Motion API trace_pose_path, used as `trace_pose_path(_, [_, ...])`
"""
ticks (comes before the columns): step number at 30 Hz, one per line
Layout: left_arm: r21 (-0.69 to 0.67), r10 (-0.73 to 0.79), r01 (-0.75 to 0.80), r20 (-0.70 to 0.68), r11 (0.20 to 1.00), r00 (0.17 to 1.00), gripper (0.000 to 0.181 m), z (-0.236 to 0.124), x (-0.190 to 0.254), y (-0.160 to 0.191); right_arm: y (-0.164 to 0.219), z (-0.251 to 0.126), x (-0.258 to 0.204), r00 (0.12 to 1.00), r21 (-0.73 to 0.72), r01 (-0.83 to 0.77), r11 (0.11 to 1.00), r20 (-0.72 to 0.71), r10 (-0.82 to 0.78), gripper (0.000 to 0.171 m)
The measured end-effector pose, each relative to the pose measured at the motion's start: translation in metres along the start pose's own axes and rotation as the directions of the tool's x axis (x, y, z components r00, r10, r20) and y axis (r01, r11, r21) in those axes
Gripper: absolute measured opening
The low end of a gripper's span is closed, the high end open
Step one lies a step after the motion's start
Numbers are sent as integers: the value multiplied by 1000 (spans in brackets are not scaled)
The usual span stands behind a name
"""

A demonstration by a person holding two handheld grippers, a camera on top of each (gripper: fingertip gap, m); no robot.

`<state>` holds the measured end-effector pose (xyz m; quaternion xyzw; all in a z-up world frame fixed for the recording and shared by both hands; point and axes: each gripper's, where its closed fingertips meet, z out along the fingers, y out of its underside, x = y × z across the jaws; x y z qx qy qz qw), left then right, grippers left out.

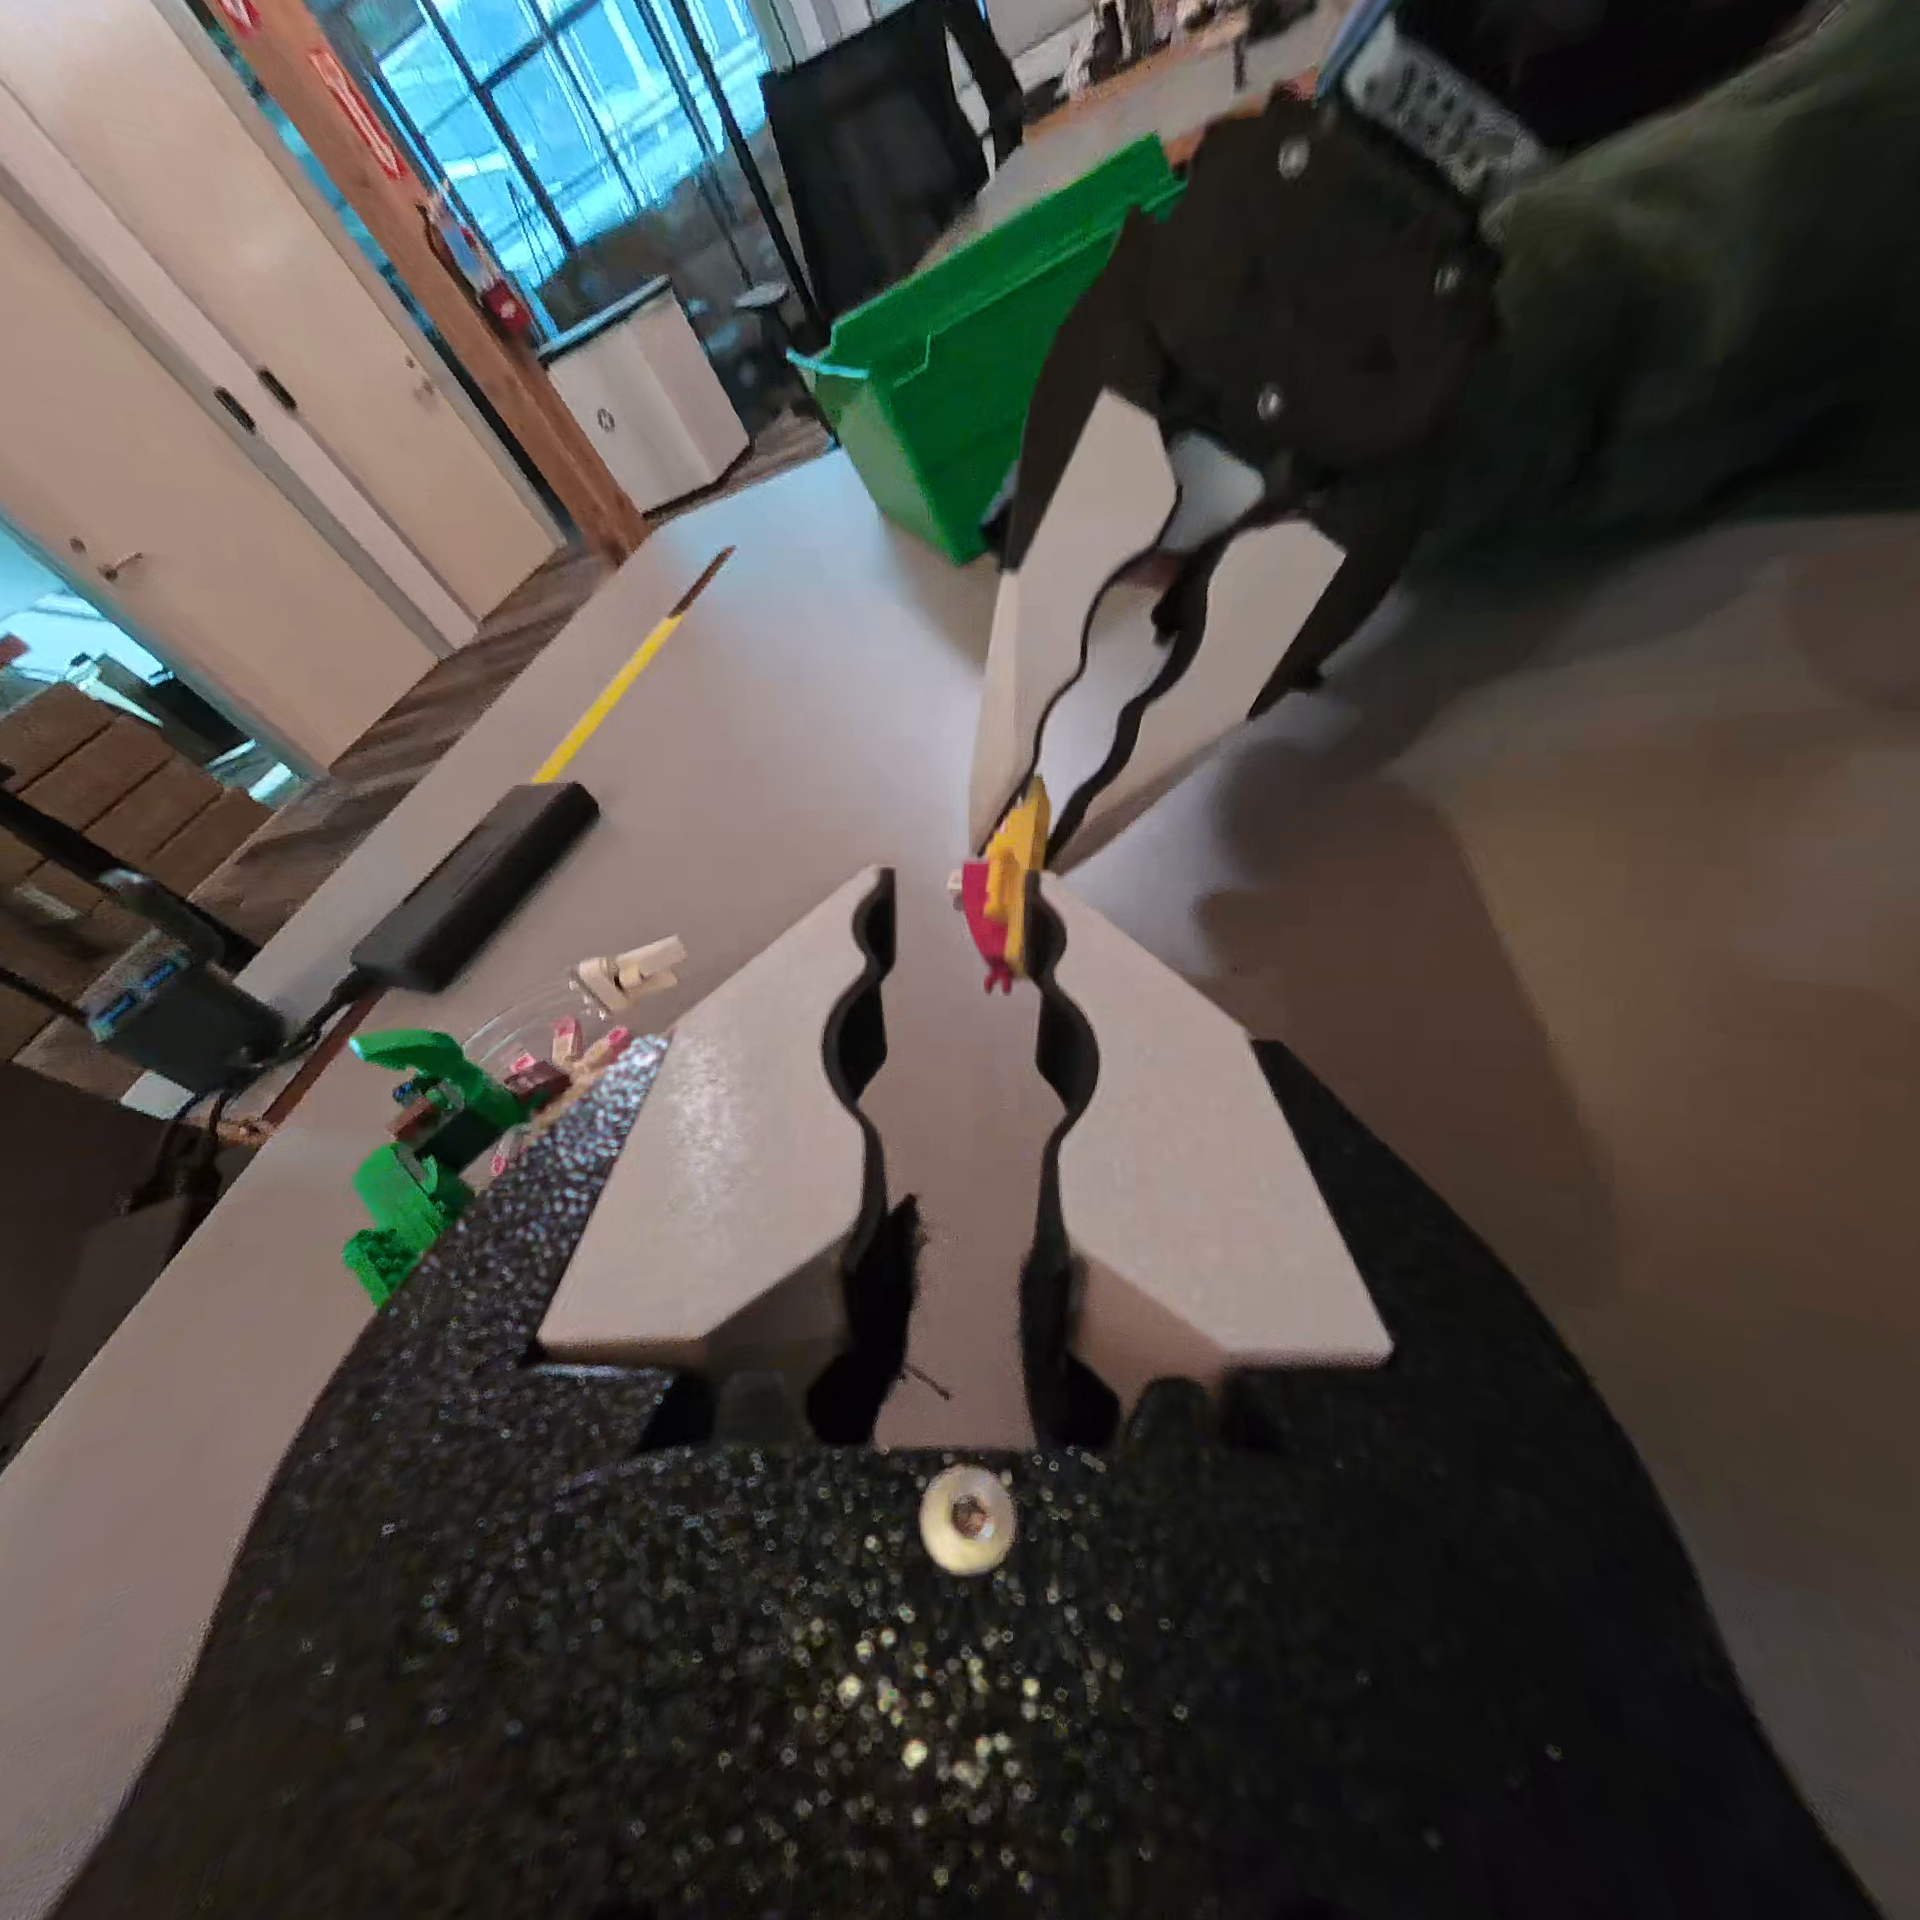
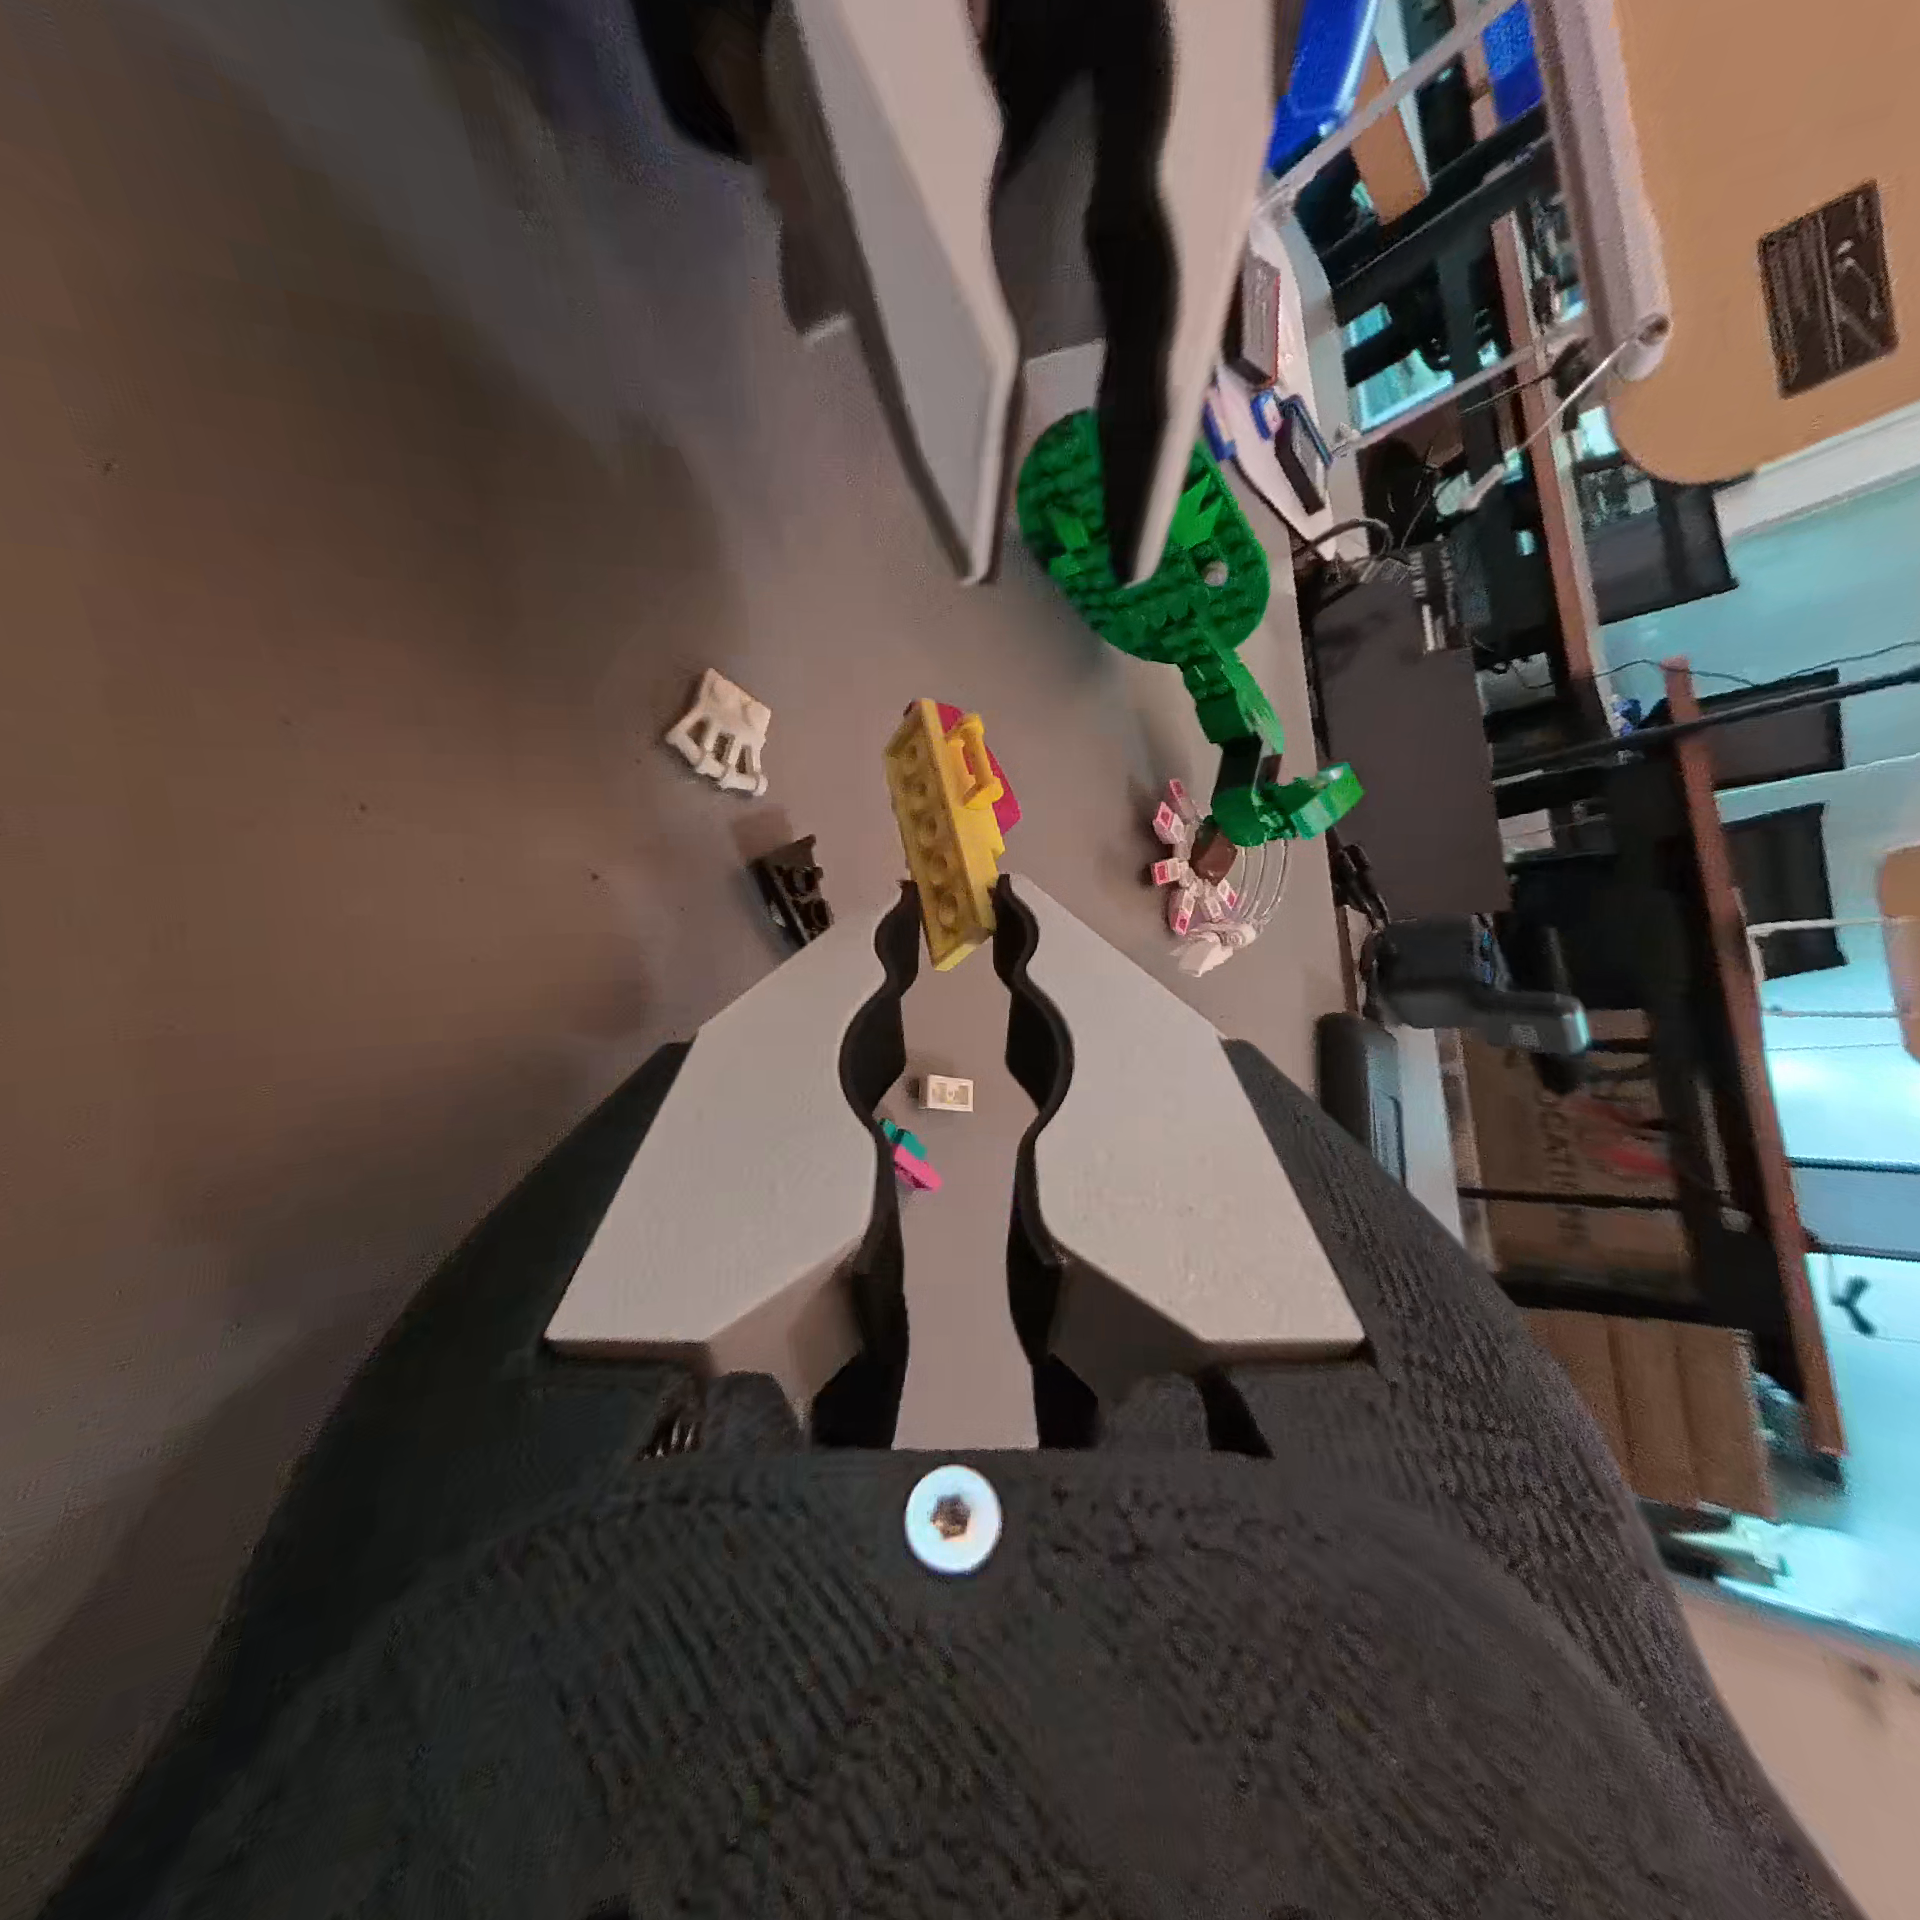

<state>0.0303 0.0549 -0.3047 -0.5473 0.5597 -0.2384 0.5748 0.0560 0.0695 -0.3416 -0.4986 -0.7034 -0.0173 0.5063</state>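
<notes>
- Right gripper (image 2: 951, 899): its fingers are clenching the near end of a yellow studded brick piece (image 2: 940, 831) with a magenta part (image 2: 992, 769) fixed behind it; the assembly is hanging clear above the table (image 2: 364, 623).
- Left gripper (image 1: 966, 904): its fingers are standing released with nothing between them; the right-hand fingertip (image 1: 1049, 914) is sitting just beside, perhaps touching, the yellow-and-magenta assembly (image 1: 1003, 894), which the right gripper (image 1: 1023, 821) is presenting from the far side.
- Green plant build (image 2: 1153, 592): lying on the table to the far right, partly behind the left gripper's fingers (image 2: 935, 312).
- Loose parts on the table: white claw piece (image 2: 722, 732) and black piece (image 2: 795, 883) at left; pink-and-white tiles (image 2: 1184, 873) at right; small white brick (image 2: 945, 1093) and pink-teal bit (image 2: 909, 1153) near.
- Room: bare table is lying to the left; table edge (image 2: 1320, 727) and black box (image 2: 1403, 769) are crowding the right.
</notes>
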Motion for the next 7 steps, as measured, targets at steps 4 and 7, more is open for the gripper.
trace_pose_path(4, [-53,43,-45,-36,998,998,15,5,12,4,-4,3,-3,997,-14,79,997,-25,-79,12])
trace_pose_path(7, [-111,43,-49,-56,993,997,10,11,17,13,-5,4,-6,992,-22,119,993,-32,-120,13])
